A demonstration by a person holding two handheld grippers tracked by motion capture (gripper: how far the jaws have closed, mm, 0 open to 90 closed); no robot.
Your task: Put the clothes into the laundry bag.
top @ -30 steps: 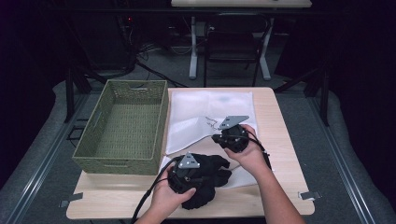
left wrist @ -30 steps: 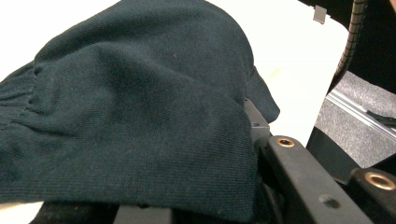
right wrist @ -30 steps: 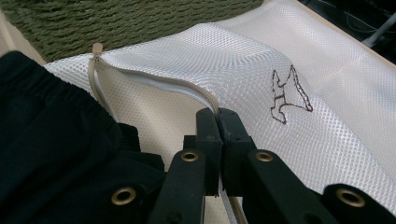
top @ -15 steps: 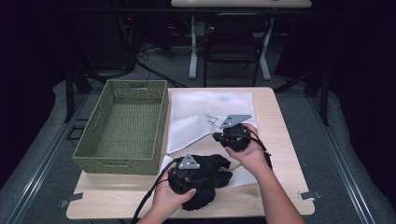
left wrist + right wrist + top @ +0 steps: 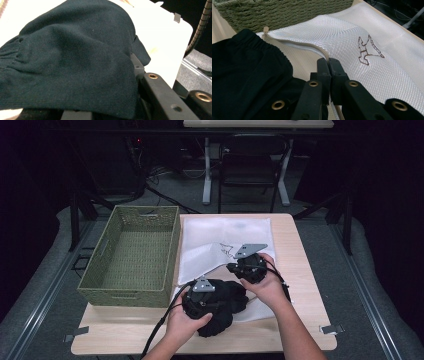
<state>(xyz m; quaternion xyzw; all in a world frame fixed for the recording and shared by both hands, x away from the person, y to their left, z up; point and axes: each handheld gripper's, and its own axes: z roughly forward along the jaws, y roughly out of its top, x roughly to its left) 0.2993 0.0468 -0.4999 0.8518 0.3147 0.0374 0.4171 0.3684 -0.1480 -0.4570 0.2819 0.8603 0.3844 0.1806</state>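
A black garment lies bunched at the table's front centre, partly on a white mesh laundry bag. My left gripper is buried in the garment. In the left gripper view the black cloth drapes over the jaws and hides their tips, and it looks pinched between them. My right gripper is shut on the bag's zipper edge, holding the opening up just beside the garment. In the high view the right gripper sits right behind the garment.
A green woven basket with nothing in it stands on the left half of the wooden table, touching the bag's left side. A brown embroidered mark is on the bag. Chairs and desk legs stand beyond the table.
The right gripper has shifted slightly to the right with the bag edge. The left hand and the garment have hardly moved.
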